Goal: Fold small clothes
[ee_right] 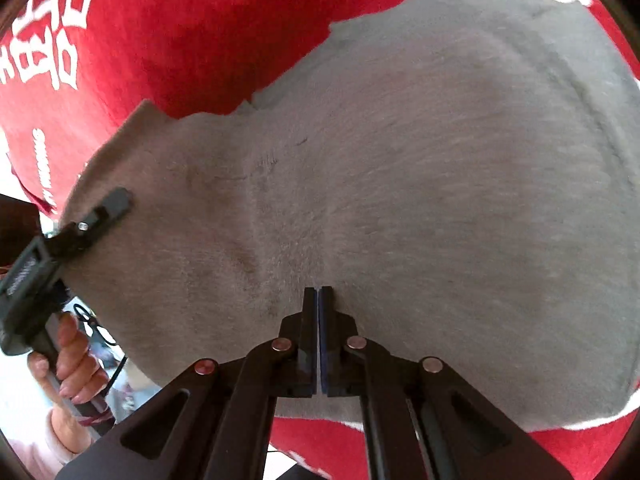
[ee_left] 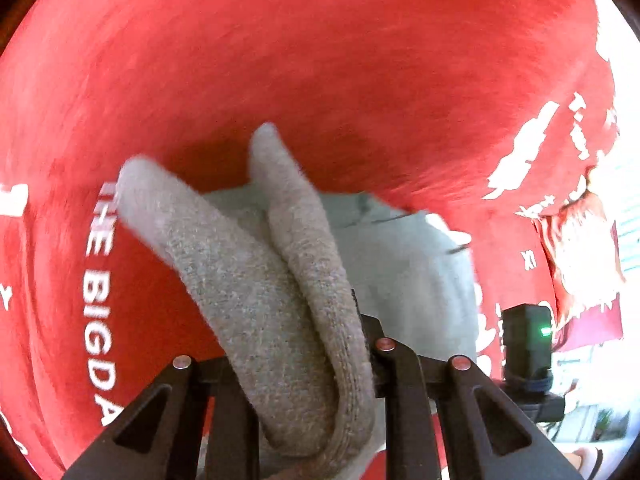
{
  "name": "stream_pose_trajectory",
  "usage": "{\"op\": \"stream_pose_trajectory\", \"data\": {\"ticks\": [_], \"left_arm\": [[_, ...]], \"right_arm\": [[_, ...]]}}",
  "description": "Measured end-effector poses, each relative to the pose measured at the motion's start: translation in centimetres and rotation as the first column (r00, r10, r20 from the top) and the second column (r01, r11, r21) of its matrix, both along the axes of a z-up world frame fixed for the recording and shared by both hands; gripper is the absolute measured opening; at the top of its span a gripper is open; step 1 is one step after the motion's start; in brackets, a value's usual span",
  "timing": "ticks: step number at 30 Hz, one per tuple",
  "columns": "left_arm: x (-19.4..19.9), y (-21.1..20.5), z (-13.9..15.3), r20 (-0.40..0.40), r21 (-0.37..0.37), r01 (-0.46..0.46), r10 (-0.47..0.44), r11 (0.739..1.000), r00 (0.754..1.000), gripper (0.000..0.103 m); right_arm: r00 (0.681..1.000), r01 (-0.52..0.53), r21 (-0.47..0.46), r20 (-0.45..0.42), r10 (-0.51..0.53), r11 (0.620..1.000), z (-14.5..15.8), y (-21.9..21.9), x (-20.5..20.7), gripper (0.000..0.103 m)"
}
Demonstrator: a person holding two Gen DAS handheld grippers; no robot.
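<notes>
Grey knitted fabric fills both views: a small grey garment (ee_right: 400, 184) lies spread on a red cloth printed with white lettering (ee_right: 192, 28), which covers the surface beneath it.

From the left wrist camera, a thick ribbed edge of the garment (ee_left: 280, 280) rises in 2 folded lobes straight out of the left tongs (ee_left: 320, 380). The black fingers stand on either side of the bunched fabric and press on it, so the left tongs grip that edge, lifted clear of the red cloth. Behind the lobes, a paler grey part of the garment lies flat on the cloth. A black device with a small green light (ee_left: 528, 344) shows at the right edge.

From the right wrist camera, the right tongs (ee_right: 319, 312) are fully closed, the 2 pads meeting with no visible gap, their tips touching the near part of the flat grey fabric. Whether a thin layer of cloth is pinched between them I cannot tell.

At the left of this view, a person's hand (ee_right: 76, 364) holds the handle of the other black tool, whose finger (ee_right: 108, 208) reaches over the garment's left edge.
</notes>
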State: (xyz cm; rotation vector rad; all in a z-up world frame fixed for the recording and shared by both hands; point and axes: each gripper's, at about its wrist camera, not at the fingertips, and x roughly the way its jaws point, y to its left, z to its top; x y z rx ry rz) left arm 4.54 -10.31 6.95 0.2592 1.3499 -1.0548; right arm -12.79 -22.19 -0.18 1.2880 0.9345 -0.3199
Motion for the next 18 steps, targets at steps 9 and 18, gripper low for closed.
{"op": "stream_pose_trajectory", "data": {"ticks": [9, 18], "left_arm": [[-10.9, -13.0, 1.2, 0.151, 0.087, 0.247, -0.258, 0.965, 0.954, 0.021], [-20.4, -19.1, -6.8, 0.218, 0.317, 0.405, -0.482, 0.857, 0.849, 0.04]], "right_arm": [[0.974, 0.2, 0.037, 0.099, -0.203, 0.979, 1.3, -4.5, -9.3, 0.004], [0.937, 0.309, 0.2, 0.1, -0.333, 0.93, -4.1, -5.7, -15.4, 0.004]]}}
